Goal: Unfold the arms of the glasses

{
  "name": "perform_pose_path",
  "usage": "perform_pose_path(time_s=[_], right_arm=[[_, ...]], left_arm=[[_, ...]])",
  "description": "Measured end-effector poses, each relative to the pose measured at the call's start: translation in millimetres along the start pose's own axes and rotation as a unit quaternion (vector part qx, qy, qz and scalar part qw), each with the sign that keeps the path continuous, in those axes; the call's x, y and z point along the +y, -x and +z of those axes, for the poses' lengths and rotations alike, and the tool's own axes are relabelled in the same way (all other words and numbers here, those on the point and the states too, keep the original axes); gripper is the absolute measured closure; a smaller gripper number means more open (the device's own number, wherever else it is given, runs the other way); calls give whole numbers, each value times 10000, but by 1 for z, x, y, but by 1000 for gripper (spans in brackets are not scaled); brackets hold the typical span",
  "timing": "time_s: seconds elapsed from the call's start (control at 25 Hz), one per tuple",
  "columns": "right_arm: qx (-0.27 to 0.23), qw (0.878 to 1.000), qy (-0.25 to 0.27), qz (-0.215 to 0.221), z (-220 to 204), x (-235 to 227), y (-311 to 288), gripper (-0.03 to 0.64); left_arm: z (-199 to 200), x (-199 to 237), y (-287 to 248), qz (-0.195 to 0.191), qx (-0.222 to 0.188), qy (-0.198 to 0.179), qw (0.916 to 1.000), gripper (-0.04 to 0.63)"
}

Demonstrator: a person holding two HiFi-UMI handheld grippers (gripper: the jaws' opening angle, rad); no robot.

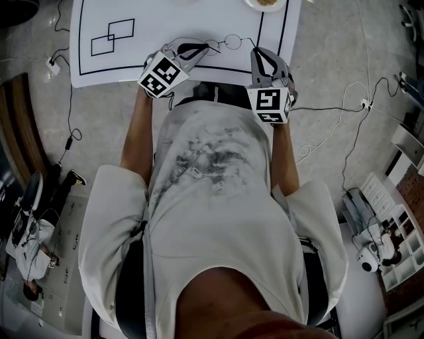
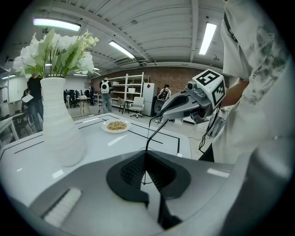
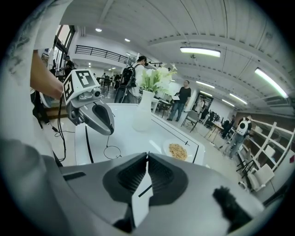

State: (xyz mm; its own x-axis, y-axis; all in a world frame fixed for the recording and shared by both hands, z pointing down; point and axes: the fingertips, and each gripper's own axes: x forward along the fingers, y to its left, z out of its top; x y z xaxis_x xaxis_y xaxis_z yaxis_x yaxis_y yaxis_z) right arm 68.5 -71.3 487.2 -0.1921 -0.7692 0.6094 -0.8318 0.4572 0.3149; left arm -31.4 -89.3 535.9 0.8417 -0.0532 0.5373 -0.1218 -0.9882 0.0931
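The thin wire-framed glasses hang over the white table's near edge, stretched between my two grippers. My left gripper is shut on one end of the frame. In the left gripper view, a thin dark arm rises from its closed jaws to the right gripper. My right gripper is shut on that arm, and a short piece of wire shows between its closed jaws. In the right gripper view a round lens ring hangs below the left gripper.
A white vase of flowers and a plate of food stand on the table, which carries black printed lines. Cables trail over the floor on both sides. Several people, chairs and shelves fill the room behind.
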Motion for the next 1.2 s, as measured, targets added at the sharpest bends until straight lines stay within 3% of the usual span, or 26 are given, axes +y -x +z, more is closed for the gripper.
perform_pose_path(time_s=[1.2], right_arm=[[20, 10000, 56, 24, -3, 1, 3, 594]], left_arm=[[-4, 2, 1, 174, 21, 91, 9998, 588]])
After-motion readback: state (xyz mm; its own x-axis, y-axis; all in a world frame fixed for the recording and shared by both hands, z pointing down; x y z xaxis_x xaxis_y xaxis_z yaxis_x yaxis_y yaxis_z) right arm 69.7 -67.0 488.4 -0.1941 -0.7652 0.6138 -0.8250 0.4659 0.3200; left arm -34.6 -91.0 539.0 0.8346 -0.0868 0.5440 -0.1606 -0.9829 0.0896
